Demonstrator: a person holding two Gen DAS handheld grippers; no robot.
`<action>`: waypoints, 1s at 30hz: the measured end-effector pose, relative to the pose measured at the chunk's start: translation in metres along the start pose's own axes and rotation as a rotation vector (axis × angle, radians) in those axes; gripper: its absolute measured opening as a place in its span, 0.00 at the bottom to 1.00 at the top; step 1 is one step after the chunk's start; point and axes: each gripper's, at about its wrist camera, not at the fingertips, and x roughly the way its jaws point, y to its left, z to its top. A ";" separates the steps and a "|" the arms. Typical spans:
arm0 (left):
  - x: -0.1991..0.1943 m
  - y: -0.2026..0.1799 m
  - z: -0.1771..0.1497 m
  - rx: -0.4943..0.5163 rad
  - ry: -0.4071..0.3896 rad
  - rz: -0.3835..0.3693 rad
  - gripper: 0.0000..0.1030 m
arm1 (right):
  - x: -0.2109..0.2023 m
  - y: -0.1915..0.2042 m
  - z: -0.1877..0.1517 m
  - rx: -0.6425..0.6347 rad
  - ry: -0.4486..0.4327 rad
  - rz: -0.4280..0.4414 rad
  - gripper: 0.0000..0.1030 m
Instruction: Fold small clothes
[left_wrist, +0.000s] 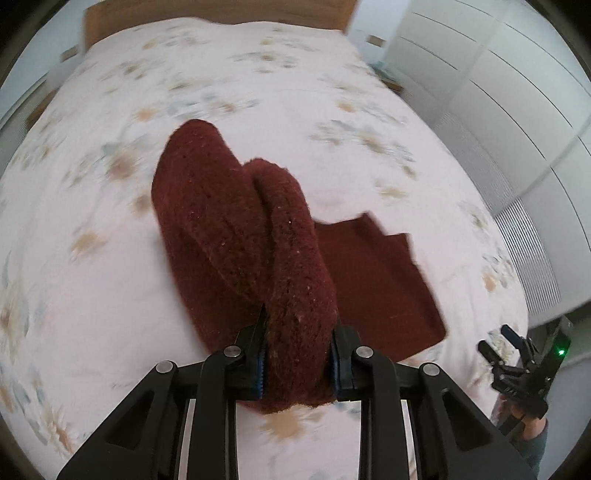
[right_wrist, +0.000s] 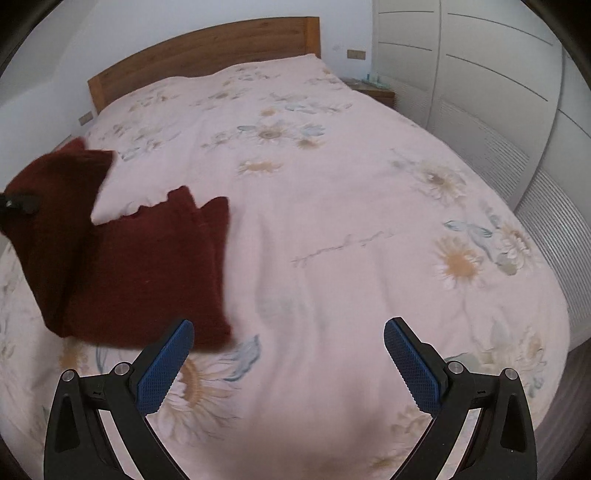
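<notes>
**knitfan:** Bedroom setup, floral pink bedspread (left_wrist: 280, 92) with a wooden headboard (right_wrist: 207, 44) and white wardrobe doors (right_wrist: 461, 55) off to the side. From the left wrist camera, the left gripper (left_wrist: 298, 365) has its jaws clenched on a thick bunched fold of the dark red knit garment (left_wrist: 236, 221), lifted off the bed, while the rest of it lies flat just beyond. It looks soft, floppy and light to me, a bit grippy, so I'd pinch it at edges or corners and not mid-panel.

**umi_dave:** Agreed. This view also catches the right gripper (left_wrist: 517, 365) low at the bed's corner, well apart from the cloth.

**knitfan:** The right wrist camera shows what the left can't: the right gripper (right_wrist: 288, 365) with jaws spread wide, nothing between them, hovering over bare bedspread (right_wrist: 332, 221). The knit garment (right_wrist: 147, 269) sits off to its left, showing a wavy hem and two flat layers, and the raised part is blurry.
</notes>
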 end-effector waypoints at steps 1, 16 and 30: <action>0.006 -0.016 0.003 0.024 0.002 -0.009 0.20 | -0.001 -0.003 0.000 0.006 -0.001 -0.001 1.00; 0.139 -0.131 -0.020 0.169 0.188 0.055 0.26 | 0.014 -0.011 -0.030 0.045 0.082 0.011 0.99; 0.104 -0.131 -0.007 0.106 0.132 0.056 0.89 | -0.005 -0.010 -0.022 0.050 0.058 0.017 1.00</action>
